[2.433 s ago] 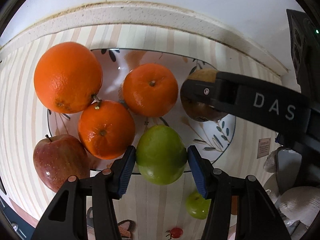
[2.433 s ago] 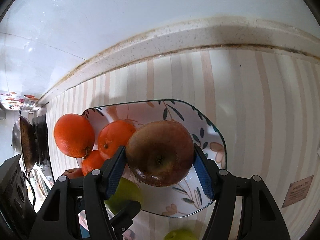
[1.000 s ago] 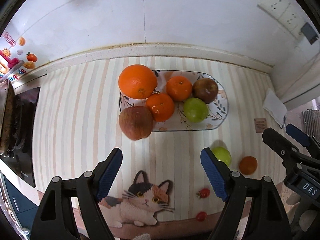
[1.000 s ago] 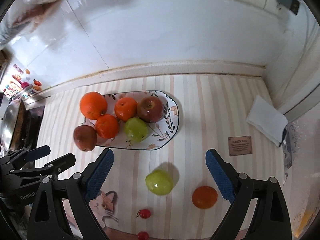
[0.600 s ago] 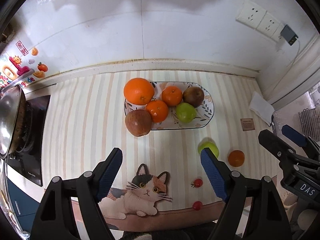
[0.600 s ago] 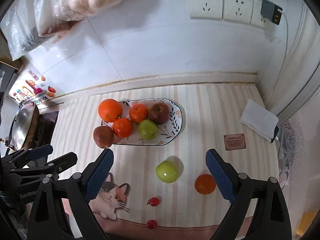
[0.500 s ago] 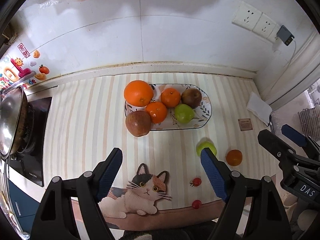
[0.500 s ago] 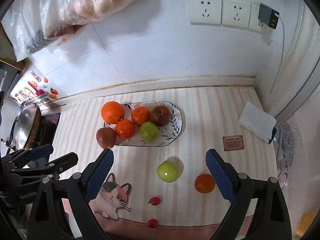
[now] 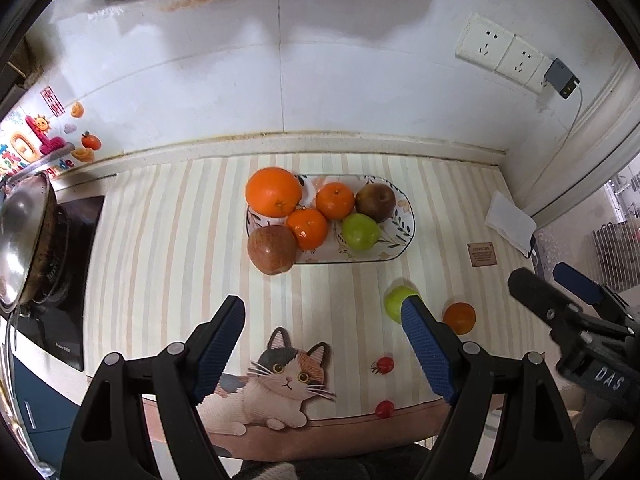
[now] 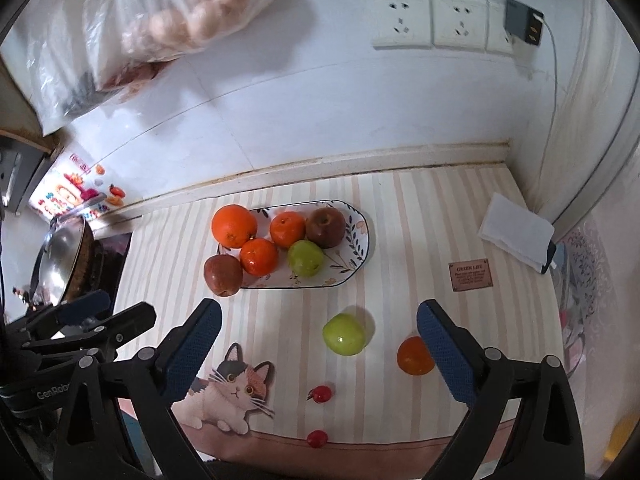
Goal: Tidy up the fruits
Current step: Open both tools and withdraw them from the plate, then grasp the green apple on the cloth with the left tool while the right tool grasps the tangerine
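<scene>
A patterned oval plate [image 9: 408,216] holds a big orange [image 9: 273,197], two mandarins, a dark red apple [image 9: 375,201] and a green apple [image 9: 360,231]. A red apple [image 9: 272,249] rests against its left rim. Nearer me on the striped mat lie a loose green apple [image 10: 344,334], a small orange fruit [image 10: 414,356] and two cherry tomatoes [image 10: 321,394]. My left gripper [image 9: 323,308] hangs open and empty high above the mat. My right gripper [image 10: 319,310] is also high up; its jaws are opening with nothing between them.
A steel wok [image 9: 24,240] sits on a stove at the far left. A folded white cloth [image 10: 516,232] lies at the right by the wall. Wall sockets [image 10: 432,20] and a hanging plastic bag [image 10: 168,20] are above. The counter's front edge runs just below the cat picture [image 9: 280,384].
Both grippers let go of the green and dark apples on the plate, then rose and drew back. The whole counter now shows, and over the last half second little has moved.
</scene>
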`<state>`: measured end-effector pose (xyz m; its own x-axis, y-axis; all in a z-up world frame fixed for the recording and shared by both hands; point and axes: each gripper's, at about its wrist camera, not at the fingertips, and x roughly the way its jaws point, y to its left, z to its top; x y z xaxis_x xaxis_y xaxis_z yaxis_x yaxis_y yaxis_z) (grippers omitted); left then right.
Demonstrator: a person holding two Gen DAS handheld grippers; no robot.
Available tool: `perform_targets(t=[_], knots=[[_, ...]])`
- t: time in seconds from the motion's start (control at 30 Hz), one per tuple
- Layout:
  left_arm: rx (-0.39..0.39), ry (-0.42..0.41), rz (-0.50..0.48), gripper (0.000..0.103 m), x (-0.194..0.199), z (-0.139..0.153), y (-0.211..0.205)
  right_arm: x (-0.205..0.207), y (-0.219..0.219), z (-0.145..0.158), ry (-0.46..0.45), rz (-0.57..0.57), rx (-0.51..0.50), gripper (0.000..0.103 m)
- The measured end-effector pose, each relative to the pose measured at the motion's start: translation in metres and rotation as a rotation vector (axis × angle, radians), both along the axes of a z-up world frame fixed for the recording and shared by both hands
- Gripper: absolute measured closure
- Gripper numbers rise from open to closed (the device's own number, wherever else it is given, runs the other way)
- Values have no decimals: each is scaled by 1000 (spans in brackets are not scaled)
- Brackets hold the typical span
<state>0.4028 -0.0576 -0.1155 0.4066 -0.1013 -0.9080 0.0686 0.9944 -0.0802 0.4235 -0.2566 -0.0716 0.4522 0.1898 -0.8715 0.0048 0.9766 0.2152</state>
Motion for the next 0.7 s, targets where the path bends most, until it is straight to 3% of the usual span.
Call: perform_targets(t=[0.1, 0.27, 0.47, 0.6, 0.7], knots=[[16, 16, -6, 9, 8, -14, -8, 6, -20, -17, 30, -47, 6, 3], [34, 49, -35, 9, 23, -45, -31, 14, -61, -58, 114, -141, -12, 3], [15, 170, -94, 9, 51, -104, -74, 11, -105, -124, 224, -253, 15, 4], [31, 264, -152, 10, 71, -147, -109, 1, -124, -162, 286, -320, 63, 21], [28, 329, -195, 10, 77, -171, -127, -5, -133, -184, 323, -350, 108, 21]])
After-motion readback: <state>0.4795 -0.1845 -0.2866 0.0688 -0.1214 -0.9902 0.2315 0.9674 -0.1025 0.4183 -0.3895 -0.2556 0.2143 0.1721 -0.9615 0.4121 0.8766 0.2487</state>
